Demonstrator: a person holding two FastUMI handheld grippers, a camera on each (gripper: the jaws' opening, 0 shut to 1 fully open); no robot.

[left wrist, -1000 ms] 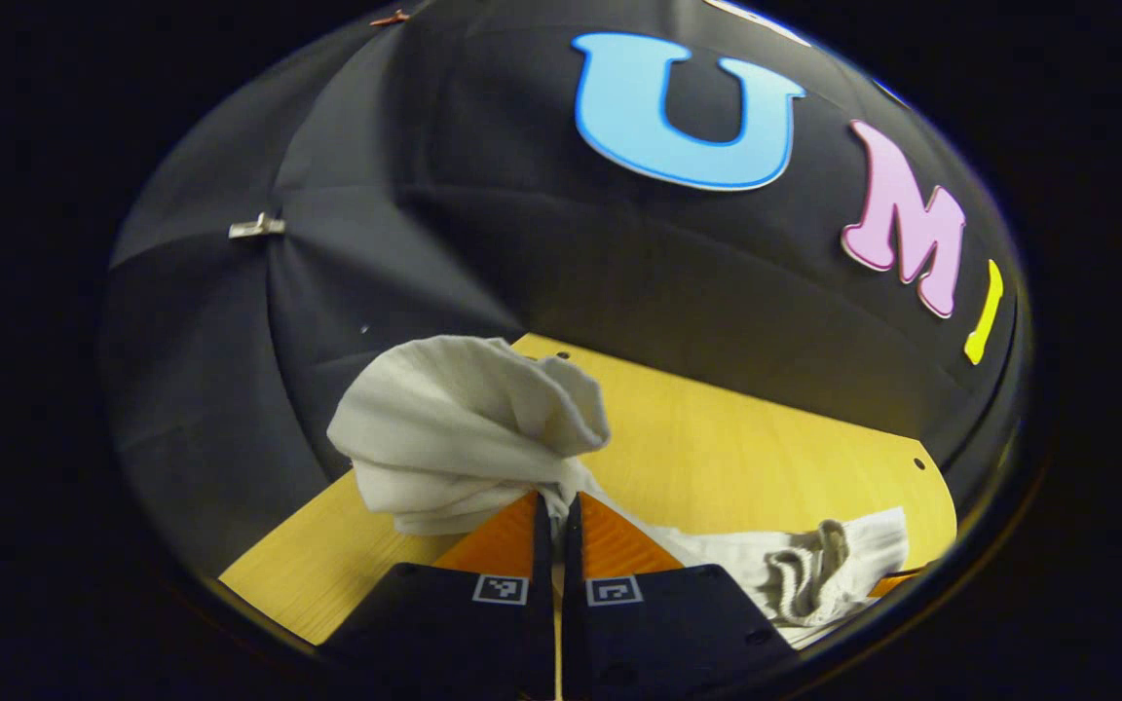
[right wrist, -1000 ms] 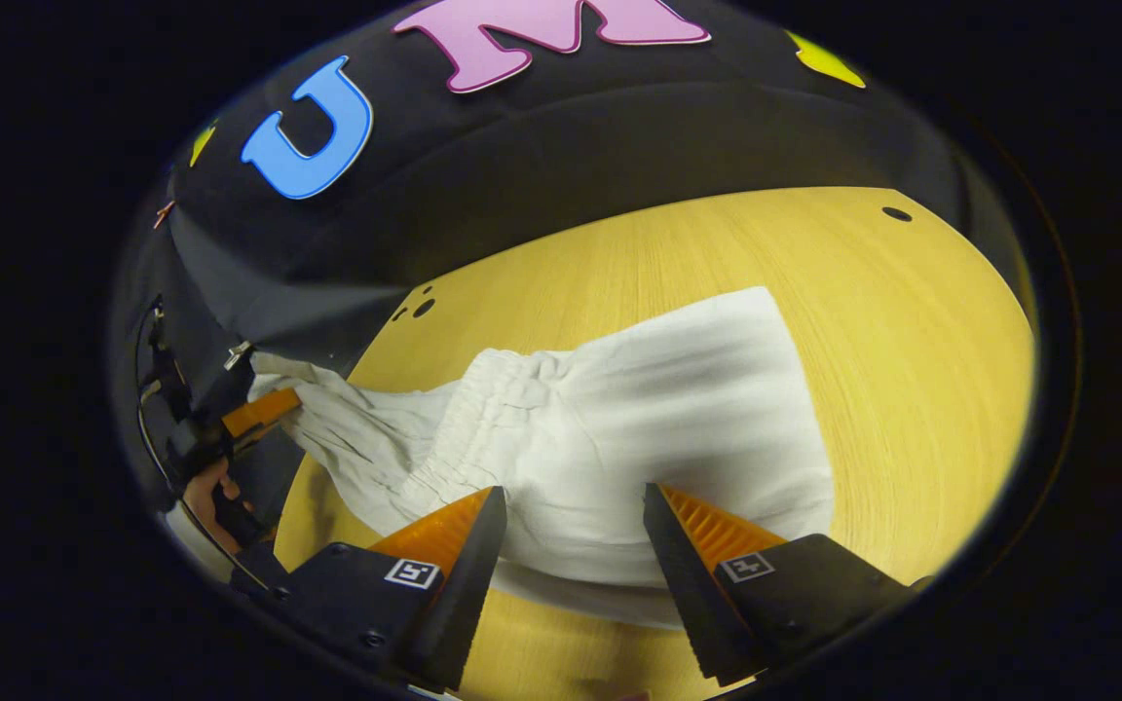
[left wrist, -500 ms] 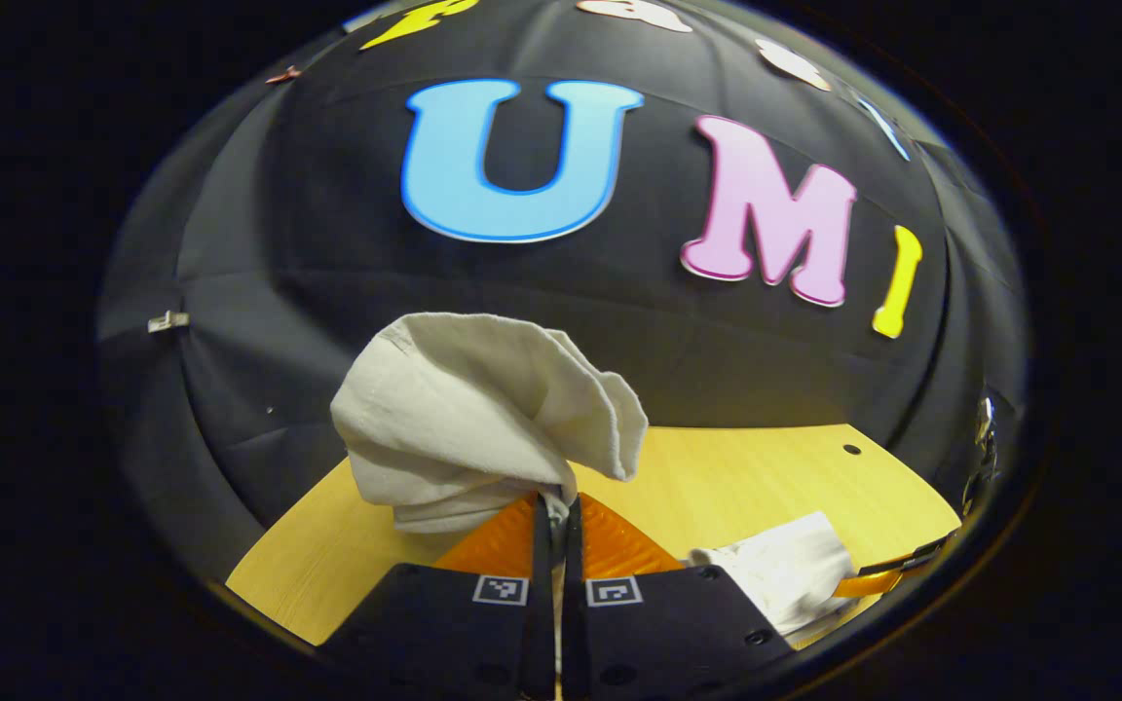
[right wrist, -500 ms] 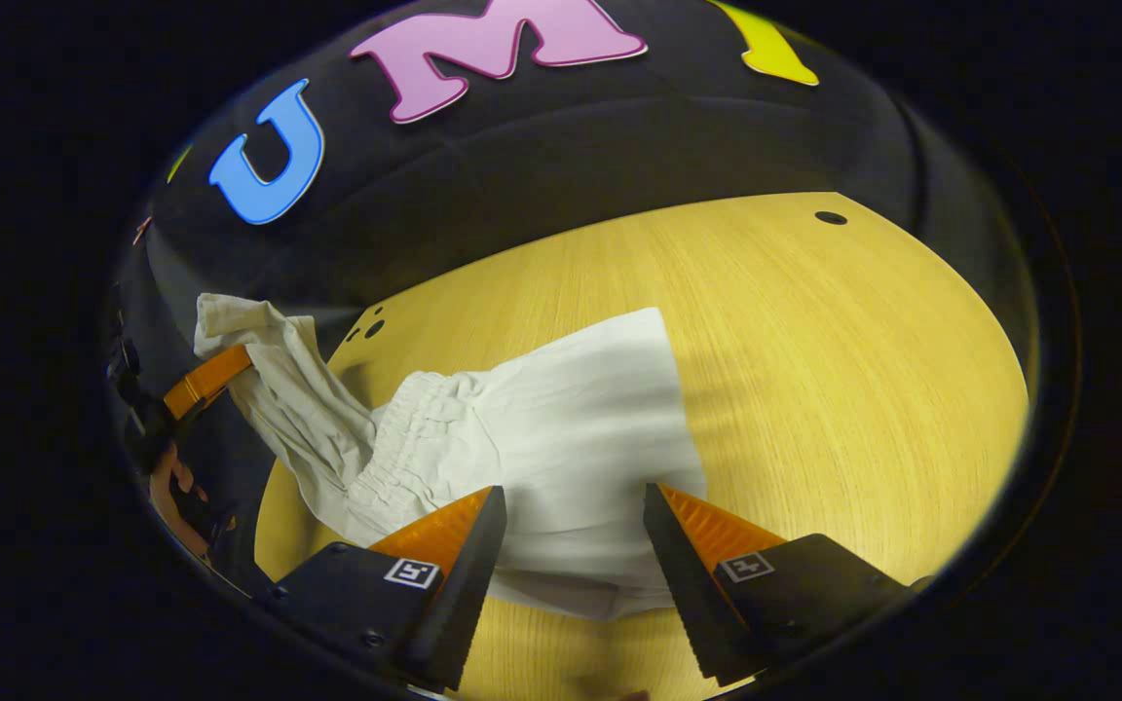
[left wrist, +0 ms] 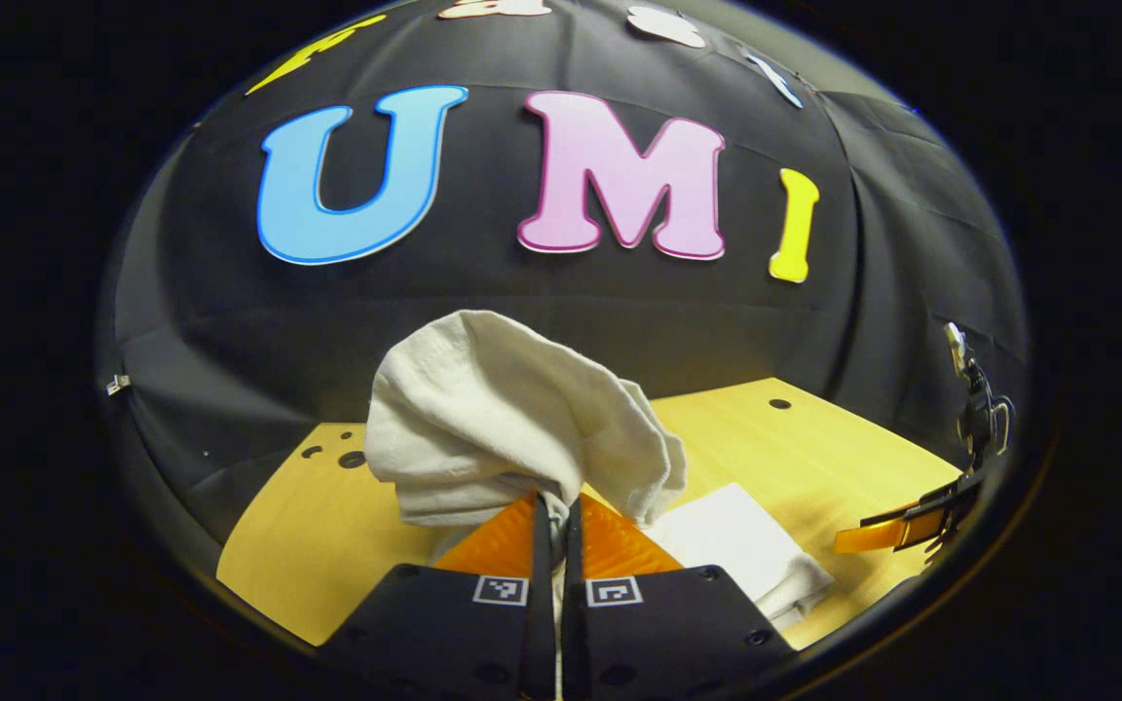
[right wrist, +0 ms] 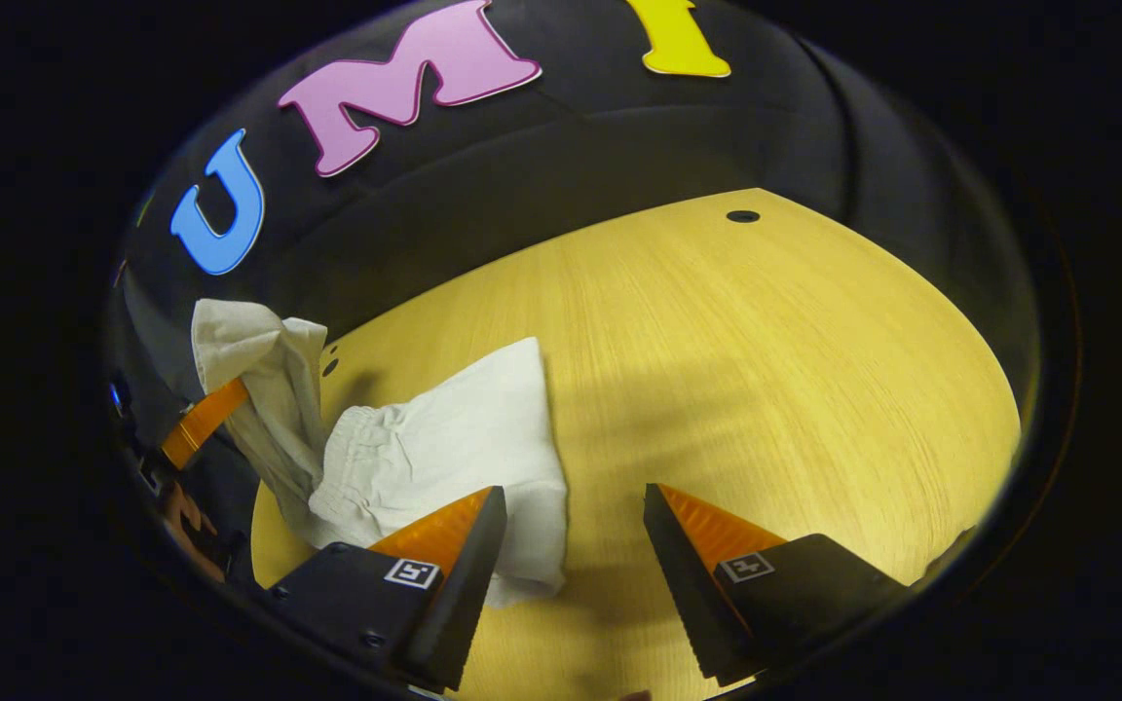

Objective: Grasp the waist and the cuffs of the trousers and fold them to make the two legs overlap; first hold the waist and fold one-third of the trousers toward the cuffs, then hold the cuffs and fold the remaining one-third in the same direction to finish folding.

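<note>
Right now the left gripper [left wrist: 555, 506] has its jaws pressed together on a bunch of the trousers [left wrist: 512, 428], holding that cloth up off the tabletop [left wrist: 814, 458]; prob. the cuff end, but the bunching hides it. Rest of the trousers lies folded on the wood just right of the gripper. Right gripper view: right gripper [right wrist: 571, 526] w/ jaws spread wide, nothing between them, low over the tabletop [right wrist: 766, 370]. Trousers [right wrist: 444, 448] lie at its left finger, gathered waistband toward the left gripper [right wrist: 203, 421], which holds a lifted bunch at the far left edge.
</note>
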